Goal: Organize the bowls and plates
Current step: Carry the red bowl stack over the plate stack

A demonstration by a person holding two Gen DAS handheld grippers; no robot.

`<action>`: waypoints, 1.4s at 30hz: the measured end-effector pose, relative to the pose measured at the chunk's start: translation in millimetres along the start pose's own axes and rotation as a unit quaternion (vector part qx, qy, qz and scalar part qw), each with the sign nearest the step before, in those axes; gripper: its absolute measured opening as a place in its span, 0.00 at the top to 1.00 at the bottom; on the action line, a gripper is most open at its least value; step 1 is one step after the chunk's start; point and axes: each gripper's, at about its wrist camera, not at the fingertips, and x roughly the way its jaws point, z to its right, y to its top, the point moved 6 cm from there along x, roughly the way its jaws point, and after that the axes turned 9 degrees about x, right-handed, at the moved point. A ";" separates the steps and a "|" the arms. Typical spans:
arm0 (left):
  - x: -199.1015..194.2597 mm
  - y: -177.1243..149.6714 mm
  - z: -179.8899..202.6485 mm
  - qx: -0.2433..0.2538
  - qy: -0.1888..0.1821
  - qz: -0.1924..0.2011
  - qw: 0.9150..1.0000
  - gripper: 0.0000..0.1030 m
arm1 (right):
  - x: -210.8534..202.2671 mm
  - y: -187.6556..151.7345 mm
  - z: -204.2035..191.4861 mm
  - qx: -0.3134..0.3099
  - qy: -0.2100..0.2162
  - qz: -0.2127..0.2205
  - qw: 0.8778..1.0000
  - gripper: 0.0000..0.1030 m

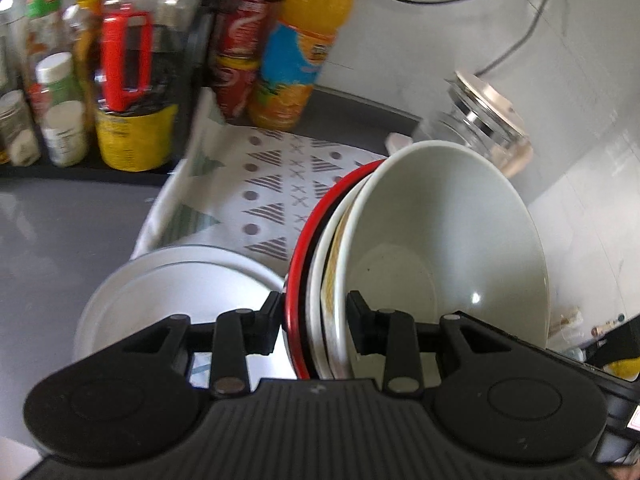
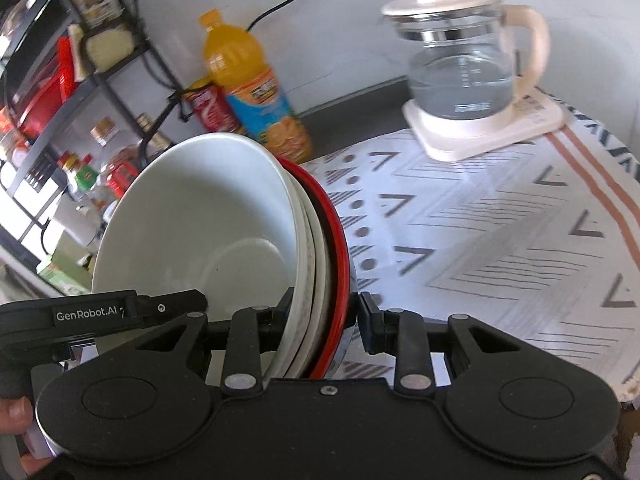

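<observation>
A nested stack of bowls is held tilted between both grippers: a white bowl (image 1: 440, 232) on the inside, further white bowls behind it and a red-rimmed bowl (image 1: 298, 264) on the outside. My left gripper (image 1: 314, 320) is shut on one side of the stack's rims. My right gripper (image 2: 324, 320) is shut on the opposite side, where the white bowl (image 2: 208, 224) and red-rimmed bowl (image 2: 340, 248) show. A stack of white plates (image 1: 180, 288) lies on the patterned mat (image 1: 272, 184) left of the bowls.
An orange juice bottle (image 1: 300, 52) and cola cans (image 1: 240, 44) stand at the wall. A black rack (image 1: 80, 80) with jars and bottles is on the left. A glass kettle (image 2: 468, 68) on its white base stands on the mat (image 2: 500, 220) at the back right.
</observation>
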 end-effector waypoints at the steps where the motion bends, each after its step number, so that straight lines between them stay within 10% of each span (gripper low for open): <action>1: -1.6 -1.2 -3.9 -0.004 0.003 0.001 1.000 0.68 | 2.1 -1.3 -4.7 -0.005 0.003 -0.004 1.000 0.71; 42: -8.4 -64.0 -107.0 -0.121 0.074 -0.040 0.989 0.67 | 65.0 -61.0 -64.6 -0.070 0.016 -0.125 0.990 0.70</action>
